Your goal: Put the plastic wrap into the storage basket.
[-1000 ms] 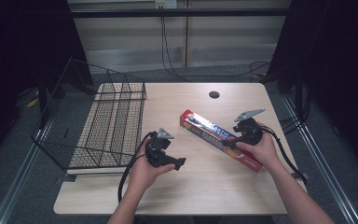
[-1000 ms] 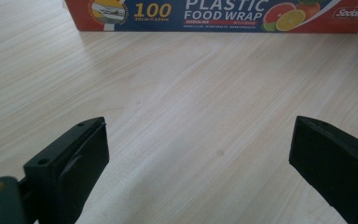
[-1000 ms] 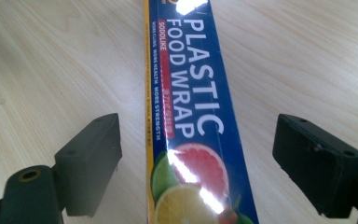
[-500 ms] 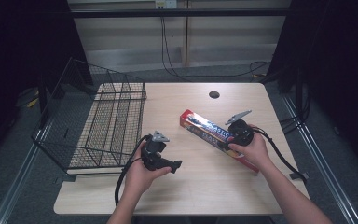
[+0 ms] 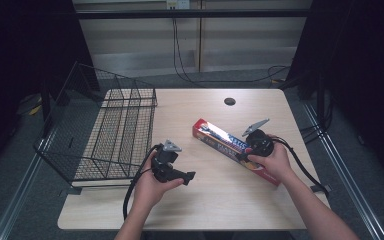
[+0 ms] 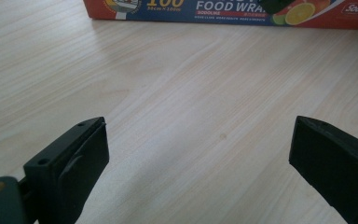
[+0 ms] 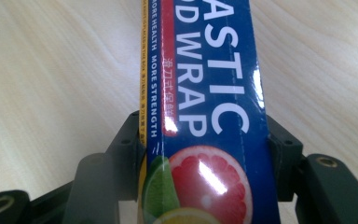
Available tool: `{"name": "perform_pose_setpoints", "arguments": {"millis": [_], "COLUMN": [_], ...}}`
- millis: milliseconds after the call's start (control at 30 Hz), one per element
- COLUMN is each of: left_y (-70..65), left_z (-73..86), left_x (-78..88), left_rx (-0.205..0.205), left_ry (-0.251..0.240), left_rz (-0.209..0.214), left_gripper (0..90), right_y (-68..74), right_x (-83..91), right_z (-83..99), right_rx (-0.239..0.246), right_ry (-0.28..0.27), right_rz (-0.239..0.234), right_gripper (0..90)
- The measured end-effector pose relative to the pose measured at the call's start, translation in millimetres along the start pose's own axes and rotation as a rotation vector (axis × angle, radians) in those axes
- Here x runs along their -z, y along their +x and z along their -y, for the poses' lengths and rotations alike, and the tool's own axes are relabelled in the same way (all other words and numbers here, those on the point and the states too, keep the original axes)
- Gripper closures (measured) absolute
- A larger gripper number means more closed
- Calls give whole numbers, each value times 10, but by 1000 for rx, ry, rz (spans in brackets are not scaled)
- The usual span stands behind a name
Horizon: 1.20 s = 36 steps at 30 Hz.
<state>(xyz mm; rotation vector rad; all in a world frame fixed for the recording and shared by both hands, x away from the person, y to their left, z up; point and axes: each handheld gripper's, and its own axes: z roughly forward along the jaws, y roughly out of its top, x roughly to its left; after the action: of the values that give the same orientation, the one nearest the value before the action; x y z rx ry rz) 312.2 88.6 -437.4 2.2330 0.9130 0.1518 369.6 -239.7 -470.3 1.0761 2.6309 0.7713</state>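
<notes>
— So where does the plastic wrap box (image 5: 230, 146) lie right now?

— Flat on the wooden surface (image 5: 215, 200), right of the middle, running slantwise from its far left end to its near right end. The right tool (image 5: 245, 152) has it by the middle: in the right gripper view the two black jaws press on the long sides of the box (image 7: 214, 116), one on each flank. Those jaws have just been closing, and the box is between them, so I read it as grasped.

— And the other hand?

— The left tool (image 5: 182, 176) rests in the left hand (image 5: 150, 185) near the front of the surface, well apart from the box. Its jaws stand wide with bare wood between them in the left gripper view, gripping nothing; the box (image 6: 223, 11) shows farther off along the top there.

— What step is this, then?

— Pick-up, I judge: the grasp is made and the box is not yet lifted.

— What does the next move call for?

— Probably a level lift, since a long box held at the middle can swing or tip at either end. The wire basket (image 5: 110, 135) stands at the left edge of the surface, and if the box goes there, it needs turning to line up with the basket's length.
</notes>
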Motion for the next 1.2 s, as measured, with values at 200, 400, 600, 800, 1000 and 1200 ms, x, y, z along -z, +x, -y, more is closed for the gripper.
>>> {"name": "perform_pose_setpoints", "arguments": {"millis": [200, 400, 600, 800, 1000, 1200], "left_y": [-2, -37, -32, -62, -113, -115], "left_z": [-3, -32, -86, -145, -336, -507], "left_x": [0, -16, -8, -15, 33, 69], "left_rx": [11, -16, -33, -28, -111, -160], "left_ry": [-25, -13, -24, -31, -4, -3], "left_rz": [8, 22, 17, 21, 46, 52], "left_gripper": [47, 43, 38, 30, 2, 0], "right_y": [33, 74, 110, 146, 175, 217], "right_x": [154, 262, 374, 458, 482, 503], "right_z": [-36, -21, -7, 8, 14, 7], "right_rx": [21, 80, 103, 121, 166, 183], "right_ry": [-59, -85, -99, -108, -86, -67], "right_rz": [-19, -52, -102, -135, -144, -176], "right_gripper": [442, 441, 441, 441, 441, 440]}}
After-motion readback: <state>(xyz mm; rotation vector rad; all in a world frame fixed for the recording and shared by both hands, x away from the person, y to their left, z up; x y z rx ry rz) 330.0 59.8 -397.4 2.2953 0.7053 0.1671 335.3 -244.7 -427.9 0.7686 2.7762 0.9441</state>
